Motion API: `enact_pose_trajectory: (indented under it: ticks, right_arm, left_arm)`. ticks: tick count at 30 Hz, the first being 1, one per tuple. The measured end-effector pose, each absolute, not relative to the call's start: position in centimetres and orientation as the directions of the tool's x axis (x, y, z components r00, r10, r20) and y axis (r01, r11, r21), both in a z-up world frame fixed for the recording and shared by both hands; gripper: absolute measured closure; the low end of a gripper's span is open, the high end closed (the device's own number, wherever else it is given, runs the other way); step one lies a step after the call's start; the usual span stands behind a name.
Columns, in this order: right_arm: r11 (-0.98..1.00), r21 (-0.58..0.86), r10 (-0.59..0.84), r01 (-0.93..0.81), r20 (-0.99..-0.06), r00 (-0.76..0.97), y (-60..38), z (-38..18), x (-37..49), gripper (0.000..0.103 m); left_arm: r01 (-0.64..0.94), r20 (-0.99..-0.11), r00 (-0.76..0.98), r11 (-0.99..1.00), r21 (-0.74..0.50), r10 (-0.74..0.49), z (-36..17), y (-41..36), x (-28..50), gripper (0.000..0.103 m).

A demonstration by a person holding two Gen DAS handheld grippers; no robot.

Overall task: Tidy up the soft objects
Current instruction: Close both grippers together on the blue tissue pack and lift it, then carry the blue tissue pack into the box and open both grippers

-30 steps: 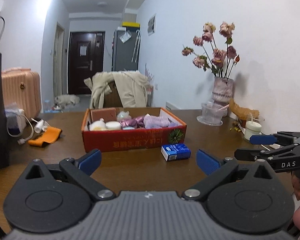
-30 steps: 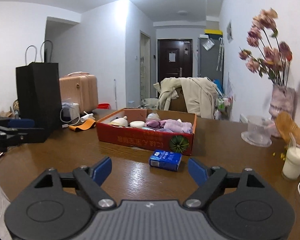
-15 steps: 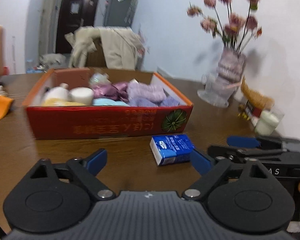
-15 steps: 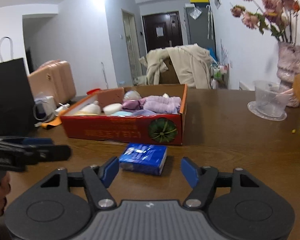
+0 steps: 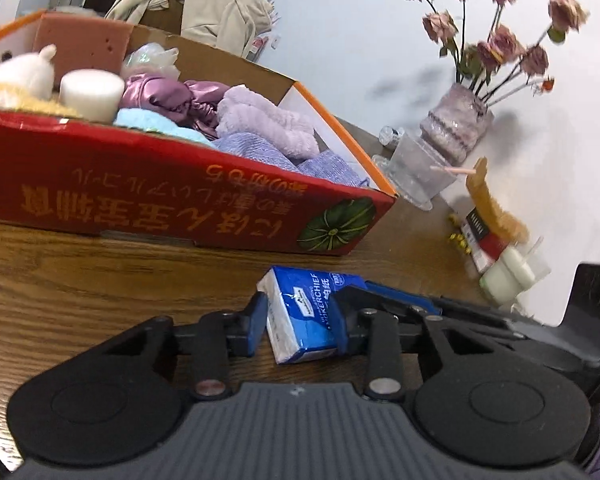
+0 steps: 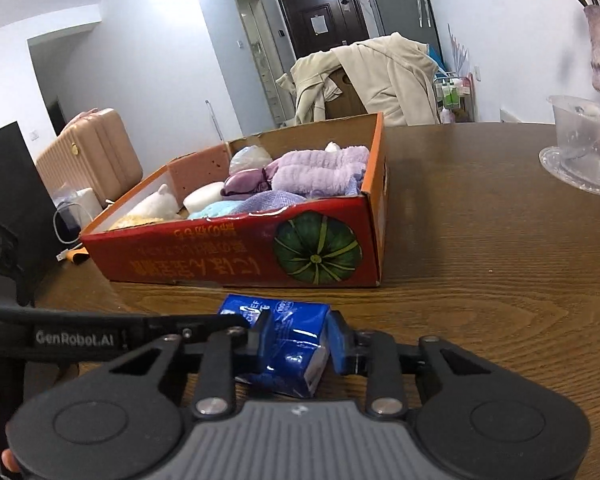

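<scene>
A blue tissue pack [image 5: 300,332] lies on the brown table just in front of a red cardboard box [image 5: 172,200]. The box holds purple towels [image 5: 268,124], a white plush toy, a white foam cylinder and other soft things. My left gripper [image 5: 298,322] is closing, its pads touching both sides of the pack. In the right wrist view the pack [image 6: 288,344] sits between the pads of my right gripper [image 6: 296,336], which is also closing and touches it from the opposite end. The box [image 6: 228,260] stands just beyond.
A vase of dried roses [image 5: 456,128], a clear plastic cup [image 5: 416,176] and a white candle glass [image 5: 508,276] stand along the right wall. A black paper bag [image 6: 4,208] stands at the left. Behind the table are a pink suitcase [image 6: 92,156] and a coat-draped chair [image 6: 364,80].
Both grippers came down and forward to the tissue pack from opposite sides. Their jaws narrowed from wide open until the pads met the pack.
</scene>
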State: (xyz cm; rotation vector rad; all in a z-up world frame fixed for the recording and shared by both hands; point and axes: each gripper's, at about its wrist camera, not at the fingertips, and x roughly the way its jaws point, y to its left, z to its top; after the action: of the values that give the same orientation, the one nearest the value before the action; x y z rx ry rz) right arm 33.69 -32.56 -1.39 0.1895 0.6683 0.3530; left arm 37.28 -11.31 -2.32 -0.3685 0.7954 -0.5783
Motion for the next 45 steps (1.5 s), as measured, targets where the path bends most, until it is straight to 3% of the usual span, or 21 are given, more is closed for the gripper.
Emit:
enact_pose_trajectory:
  ticks: [2,4,5,6,11,19,30,38,45]
  right_arm:
    - [0.919,0.302,0.386,-0.252,-0.571,0.725,-32.8,-1.5,33.9,0.074]
    - [0.922,0.310,0.375,-0.230,-0.575,0.728,-33.1,-1.7,34.0,0.064]
    - [0.924,0.308,0.372,-0.229,-0.576,0.728,-33.2,-1.6,33.9,0.064]
    - [0.918,0.321,0.385,-0.234,-0.573,0.724,-33.3,-1.6,33.9,0.070]
    - [0.922,0.320,0.372,-0.219,-0.575,0.729,-32.8,-0.4,32.9,0.082]
    - [0.929,0.267,0.358,-0.255,-0.479,0.802,-28.6,4.2,21.9,0.083]
    - [0.924,0.196,0.382,-0.329,-0.419,0.824,-22.4,7.9,16.9,0.083]
    - [0.935,0.174,0.354,-0.310,-0.385,0.852,-21.8,10.5,20.9,0.083]
    - [0.928,0.202,0.372,-0.313,-0.451,0.811,-21.2,11.5,34.7,0.083]
  left_arm:
    - [0.344,-0.554,0.561,0.782,-0.519,-0.615,-2.4,-11.3,37.4,0.071]
    - [0.358,-0.546,0.572,0.785,-0.505,-0.612,-2.4,-11.5,37.3,0.071]
    - [0.360,-0.543,0.573,0.783,-0.507,-0.614,-2.5,-11.5,37.4,0.071]
    - [0.360,-0.542,0.572,0.782,-0.509,-0.616,-2.4,-11.5,37.4,0.072]
    - [0.326,-0.552,0.602,0.809,-0.489,-0.577,-1.1,-11.3,35.7,0.082]
    - [0.346,-0.453,0.708,0.826,-0.446,-0.541,3.1,-7.8,23.7,0.082]
    - [0.345,-0.363,0.777,0.830,-0.439,-0.515,6.1,-1.9,18.2,0.082]
    - [0.386,-0.337,0.786,0.837,-0.388,-0.519,9.3,-1.8,23.6,0.081]
    - [0.329,-0.441,0.758,0.865,-0.379,-0.481,10.2,-1.0,36.5,0.081]
